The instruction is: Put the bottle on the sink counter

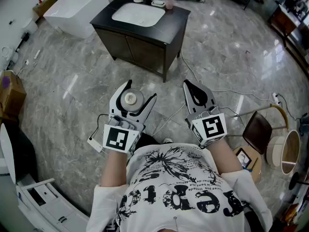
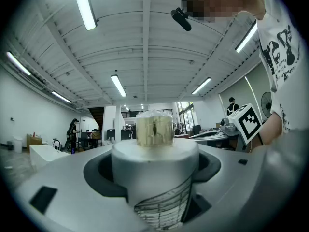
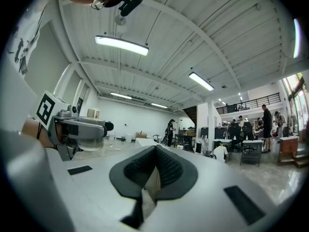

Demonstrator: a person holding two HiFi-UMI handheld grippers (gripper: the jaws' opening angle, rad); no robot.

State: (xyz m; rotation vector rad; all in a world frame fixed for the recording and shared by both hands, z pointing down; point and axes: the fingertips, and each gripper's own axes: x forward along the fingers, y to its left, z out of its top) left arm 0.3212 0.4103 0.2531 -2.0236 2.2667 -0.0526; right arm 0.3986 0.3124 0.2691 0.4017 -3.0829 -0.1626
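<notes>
The left gripper (image 1: 138, 93) had its jaws spread wide and pressed on the bottle (image 1: 130, 99), holding it up in front of the person. The right gripper (image 1: 193, 85) had its jaws closed with nothing in them. The dark counter (image 1: 104, 16) with its white sink (image 1: 138, 14) stood well apart, across the floor.

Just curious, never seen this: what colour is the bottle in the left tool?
White bottle with a pale yellowish cap; it shows best in the left gripper view.

White bathtub (image 1: 77, 8) top left; cardboard box (image 1: 12, 98) left edge; brown chair (image 1: 256, 129) right.
</notes>
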